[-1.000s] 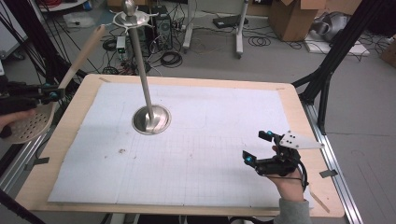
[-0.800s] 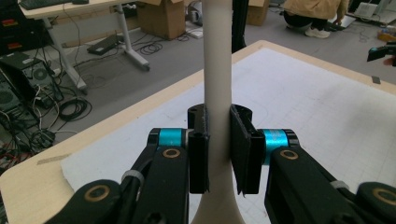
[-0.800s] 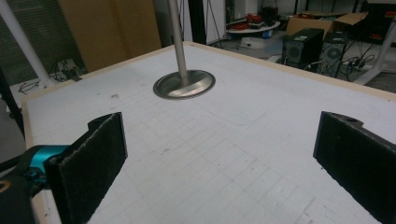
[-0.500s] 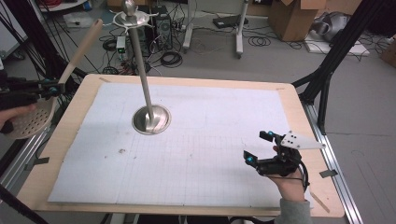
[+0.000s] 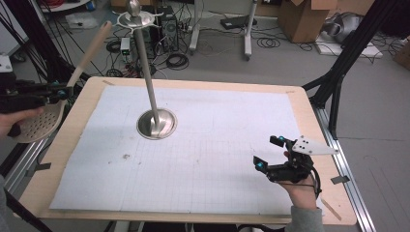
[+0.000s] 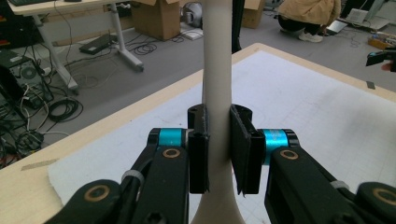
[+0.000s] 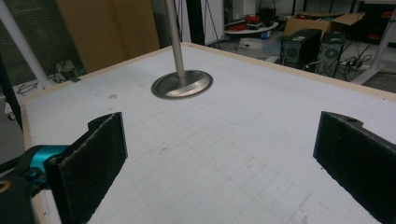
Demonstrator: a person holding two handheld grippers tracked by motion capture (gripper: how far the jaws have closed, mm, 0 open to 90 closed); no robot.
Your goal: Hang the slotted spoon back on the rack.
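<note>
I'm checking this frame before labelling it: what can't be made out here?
- Slotted spoon, high view: the left hand covers part of its bowl.
- Spoon handle, left gripper view: its top and bowl are cut off by the edges.
- Metal stand, right gripper view: its top is cut off.

The slotted spoon [image 5: 38, 121] looks like pale wood, matt and smooth along its handle [image 6: 217, 70], with a perforated bowl. The left gripper [image 6: 218, 140] clamps that handle with black pads [image 6: 246, 149] that look rubbery and dull, beside glossy teal metal sleeves. The stand [image 5: 155, 122] at 11 o'clock on the counter [image 5: 309, 104] is brushed, shiny metal. The counter has a light wooden rim under a matt white gridded sheet [image 5: 217, 145]. The right gripper [image 7: 219, 158] has coarse, fuzzy black pads.
</note>
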